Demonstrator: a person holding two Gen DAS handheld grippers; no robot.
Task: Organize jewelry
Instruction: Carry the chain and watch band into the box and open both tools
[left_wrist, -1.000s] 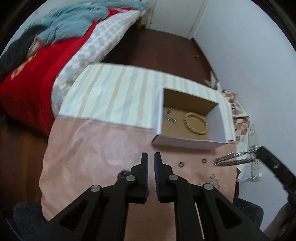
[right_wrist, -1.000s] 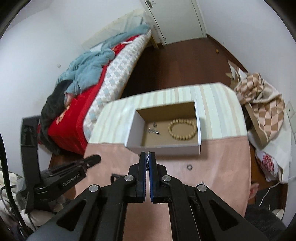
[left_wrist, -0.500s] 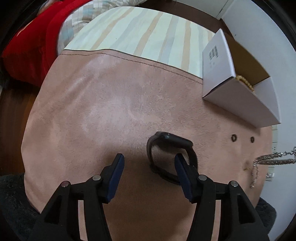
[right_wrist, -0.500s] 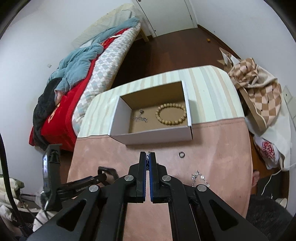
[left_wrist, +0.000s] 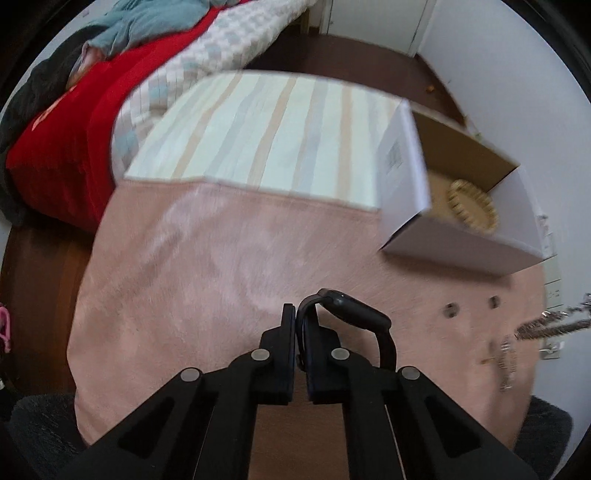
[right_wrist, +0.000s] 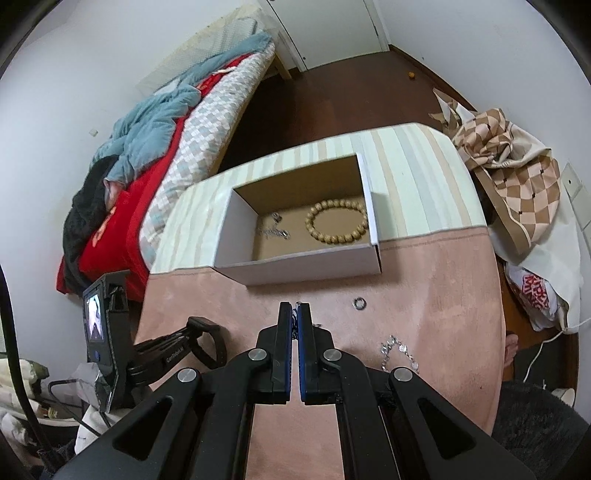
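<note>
- My left gripper (left_wrist: 301, 317), lower centre, is clamped on the black rubbery watch band (left_wrist: 354, 314); held by one edge, it could twist free.
- My right gripper (right_wrist: 294, 317) pinches a thin silver chain (right_wrist: 294, 314) that may snag short of the white cardboard box (right_wrist: 314, 264), centre frame.

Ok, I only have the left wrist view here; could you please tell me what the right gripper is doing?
Observer: The right gripper is shut on the silver chain that dangles at your right edge, just short of the box.
Operator: Thank you. Is anything in the box besides the beads?
Observer: Yes, a small silver piece lies on the box floor, left of the bead bracelet; the near wall hides it from you.
</note>
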